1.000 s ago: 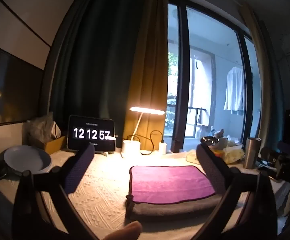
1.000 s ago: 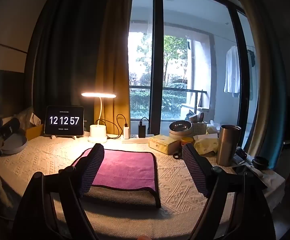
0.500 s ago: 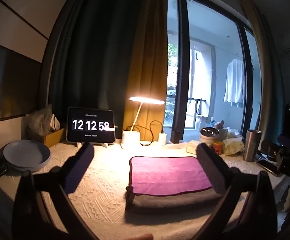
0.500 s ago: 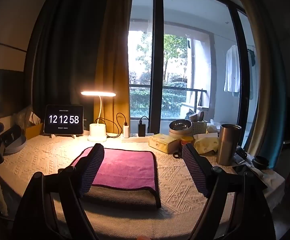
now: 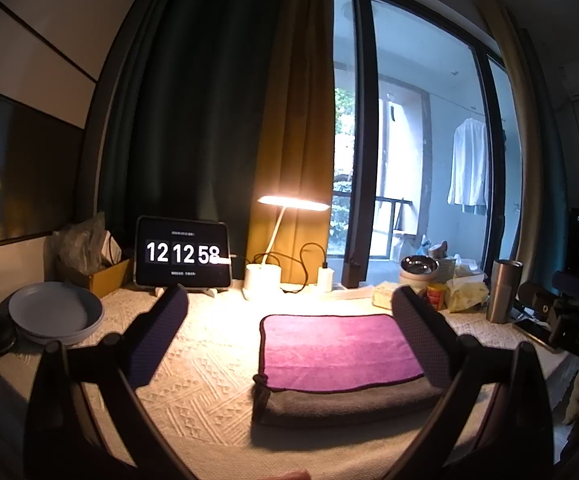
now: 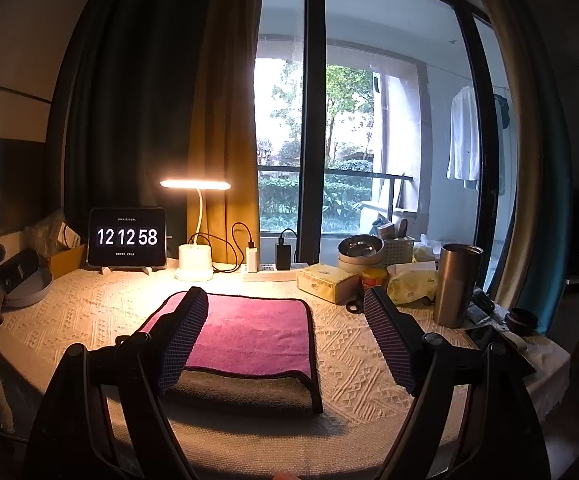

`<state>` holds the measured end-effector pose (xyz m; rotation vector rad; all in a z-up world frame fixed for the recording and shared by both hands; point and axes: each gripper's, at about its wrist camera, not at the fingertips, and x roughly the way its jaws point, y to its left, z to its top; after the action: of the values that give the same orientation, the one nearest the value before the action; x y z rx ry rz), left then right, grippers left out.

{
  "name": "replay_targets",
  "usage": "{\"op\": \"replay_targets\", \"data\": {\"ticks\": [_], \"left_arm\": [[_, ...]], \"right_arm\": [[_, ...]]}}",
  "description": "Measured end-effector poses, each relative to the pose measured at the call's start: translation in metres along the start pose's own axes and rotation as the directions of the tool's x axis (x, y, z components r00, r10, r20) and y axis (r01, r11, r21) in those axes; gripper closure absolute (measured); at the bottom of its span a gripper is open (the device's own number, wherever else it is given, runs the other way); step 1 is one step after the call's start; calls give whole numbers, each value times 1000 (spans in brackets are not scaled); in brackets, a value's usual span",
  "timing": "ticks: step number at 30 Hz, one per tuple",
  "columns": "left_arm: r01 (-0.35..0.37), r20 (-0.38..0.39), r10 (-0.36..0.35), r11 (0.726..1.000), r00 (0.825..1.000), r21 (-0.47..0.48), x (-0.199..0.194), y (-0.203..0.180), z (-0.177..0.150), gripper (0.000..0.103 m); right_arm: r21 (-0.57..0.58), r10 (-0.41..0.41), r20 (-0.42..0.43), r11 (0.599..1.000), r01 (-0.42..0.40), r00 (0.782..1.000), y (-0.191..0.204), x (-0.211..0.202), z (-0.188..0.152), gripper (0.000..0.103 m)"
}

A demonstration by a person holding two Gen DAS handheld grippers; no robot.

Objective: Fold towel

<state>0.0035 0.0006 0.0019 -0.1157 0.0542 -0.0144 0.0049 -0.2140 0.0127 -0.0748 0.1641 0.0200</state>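
A folded towel (image 5: 337, 350), purple on top with a grey layer showing at its near edge, lies flat on the white textured tablecloth (image 5: 209, 360). It also shows in the right wrist view (image 6: 253, 336). My left gripper (image 5: 289, 304) is open and empty, held above the table on the near side of the towel. My right gripper (image 6: 285, 300) is open and empty, also back from the towel, its left finger (image 6: 181, 332) overlapping the towel's left part in view. Neither gripper touches the towel.
At the back stand a tablet clock (image 5: 183, 252), a lit desk lamp (image 5: 265, 276) and chargers (image 6: 283, 256). A grey plate (image 5: 55, 312) lies at the left. A tissue box (image 6: 327, 282), bowl (image 6: 359, 248), packets and a steel tumbler (image 6: 455, 284) crowd the right.
Both grippers have drawn back and up a little from the towel. The towel has not moved. The clock went from 57 to 58.
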Motion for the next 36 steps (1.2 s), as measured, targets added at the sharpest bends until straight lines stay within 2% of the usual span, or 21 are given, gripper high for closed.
{"op": "replay_targets", "data": {"ticks": [36], "left_arm": [[-3,2,3,1000,1000,10,-2,1,-2,0]], "right_arm": [[3,0,-6,1000,0,1000,0,1,-2,20]]}}
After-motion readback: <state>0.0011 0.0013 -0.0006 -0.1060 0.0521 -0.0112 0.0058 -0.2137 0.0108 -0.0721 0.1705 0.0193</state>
